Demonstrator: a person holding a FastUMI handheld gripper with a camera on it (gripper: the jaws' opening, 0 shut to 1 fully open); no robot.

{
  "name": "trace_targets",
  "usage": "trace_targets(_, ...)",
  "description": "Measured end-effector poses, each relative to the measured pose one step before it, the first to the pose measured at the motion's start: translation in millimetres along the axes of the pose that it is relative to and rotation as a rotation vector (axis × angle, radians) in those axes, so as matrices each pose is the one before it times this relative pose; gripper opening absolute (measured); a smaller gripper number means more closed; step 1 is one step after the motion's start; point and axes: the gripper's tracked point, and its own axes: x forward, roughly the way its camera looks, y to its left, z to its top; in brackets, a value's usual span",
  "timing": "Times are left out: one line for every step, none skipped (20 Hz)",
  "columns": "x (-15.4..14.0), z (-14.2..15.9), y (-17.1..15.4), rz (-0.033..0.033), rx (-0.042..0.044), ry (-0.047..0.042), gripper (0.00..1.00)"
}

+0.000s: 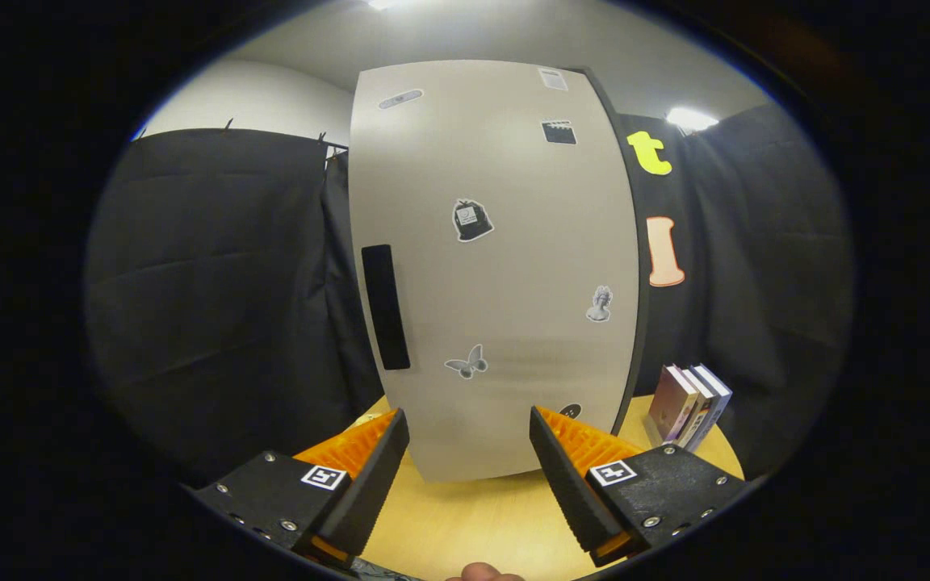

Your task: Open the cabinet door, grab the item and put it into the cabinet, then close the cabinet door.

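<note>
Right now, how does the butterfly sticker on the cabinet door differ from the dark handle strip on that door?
The butterfly sticker is small, pale grey and winged; the handle strip is a long, upright black bar. The butterfly sits low on the cabinet door, just beyond the gap of the open tongs; the handle strip runs near the door's left edge, higher up. Both lie flat on the closed door.

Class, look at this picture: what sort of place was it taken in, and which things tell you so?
Probably a staged recording booth: black cloth wall, a closed cabinet with stickers on a wooden table, the open gripper facing it.
</note>
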Motion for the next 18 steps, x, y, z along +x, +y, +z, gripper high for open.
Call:
trace_targets(1.18,3.8,-0.12,-0.00903,-0.02045,-0.01816,0.94)
trace_targets(2.1,0.6,0.7,-0.00562,-0.00963,-0.01054,0.93)
trace_targets(2.34,0.9,2.59,-0.00118,-0.00259,-0.00447,0.94)
trace_targets(3.14,0.88,2.72,0.00344,0.00534,-0.00559,0.94)
trace_targets(2.05,1.03,0.14,-0.00983,0.00873,-0.00612,0.94)
trace_targets(0.03,0.73,-2.64,-0.02155,0.01303,-0.00458,0.94)
trace_targets(0.24,-0.28,-3.72,-0.02808,0.01828,-0.00129,0.93)
trace_targets(0.56,-0.47,-2.67,-0.02447,0.0249,-0.00624,0.94)
trace_targets(1.34,-0.29,-3.44,-0.02546,0.02762,-0.00451,0.94)
trace_targets(0.32,-0.74,-3.23,-0.01837,0.02476,0.00014,0.94)
trace_targets(0.38,-1.72,-1.85,-0.00946,0.01896,0.00272,0.94)
trace_targets(1.94,-0.66,-0.97,-0.00572,0.01486,0.00266,0.94)
trace_targets(0.76,-0.39,-1.22,-0.00411,0.01012,0.00035,0.94)
trace_targets(0.51,-0.53,-2.51,-0.0097,0.00611,-0.00229,0.94)
trace_targets(-0.2,0.05,-1.18,-0.01173,0.00036,-0.00739,0.94)
trace_targets(1.04,0.96,-0.26,-0.01202,-0.00699,-0.01512,0.94)
trace_targets(0.47,1.04,2.19,-0.00336,-0.01048,-0.01507,0.94)
trace_targets(2.19,-1.46,4.27,-0.00278,-0.01589,-0.00837,0.94)
